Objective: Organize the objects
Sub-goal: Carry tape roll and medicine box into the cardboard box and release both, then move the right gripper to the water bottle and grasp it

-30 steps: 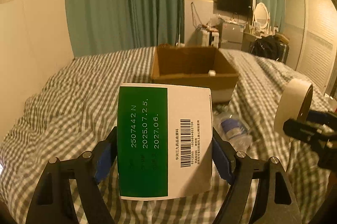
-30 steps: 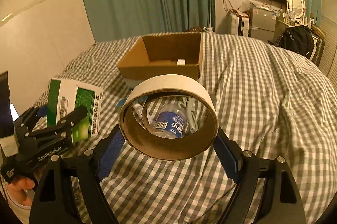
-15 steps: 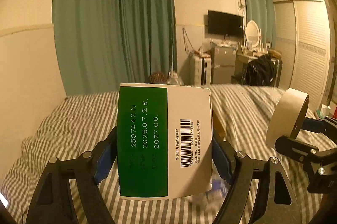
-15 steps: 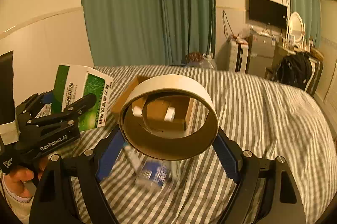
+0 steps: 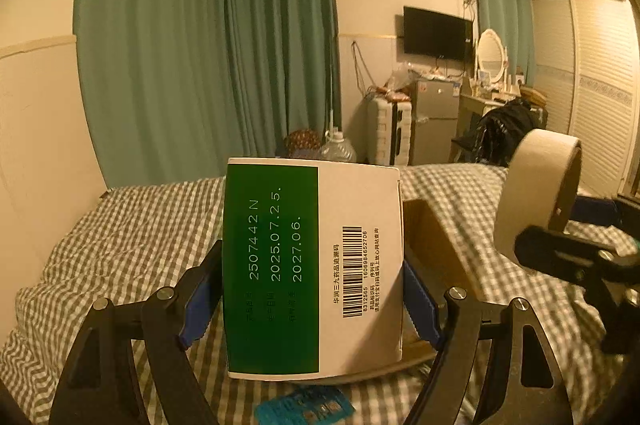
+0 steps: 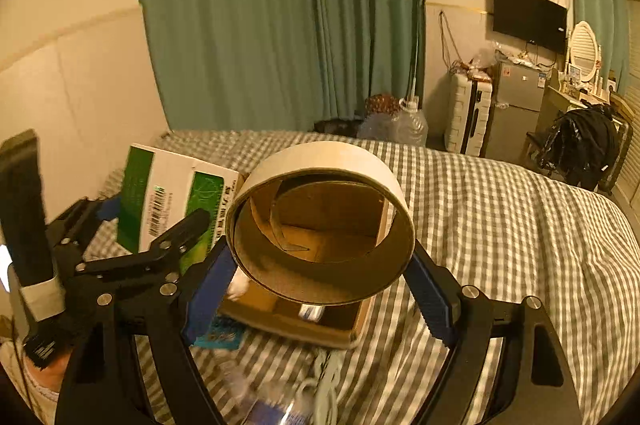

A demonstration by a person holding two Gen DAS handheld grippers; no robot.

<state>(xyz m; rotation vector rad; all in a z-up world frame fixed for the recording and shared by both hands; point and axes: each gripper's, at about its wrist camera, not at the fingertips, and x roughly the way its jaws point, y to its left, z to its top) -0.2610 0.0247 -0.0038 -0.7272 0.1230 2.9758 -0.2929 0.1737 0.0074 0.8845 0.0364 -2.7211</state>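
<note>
My left gripper (image 5: 310, 299) is shut on a green and white medicine box (image 5: 312, 265), held upright above the checked bed. It hides most of the open cardboard box (image 5: 434, 253) behind it. My right gripper (image 6: 320, 285) is shut on a wide roll of tape (image 6: 320, 221), held just above the cardboard box (image 6: 320, 317). In the right wrist view the medicine box (image 6: 168, 201) and the left gripper (image 6: 148, 221) hang at the left, beside the cardboard box. The tape roll (image 5: 532, 185) and right gripper (image 5: 576, 237) show at the right of the left wrist view.
A blue packet (image 5: 304, 407) lies on the checked bedspread (image 5: 132, 241) in front of the cardboard box. A white cord (image 6: 328, 381) and a plastic bottle (image 6: 272, 411) lie near the front. Green curtains, a fridge, a suitcase and a wardrobe stand beyond the bed.
Both grippers have moved forward toward the cardboard box, each still holding its object. The bottle has dropped to the bottom of the right wrist view. The tape roll now hangs over the box.
</note>
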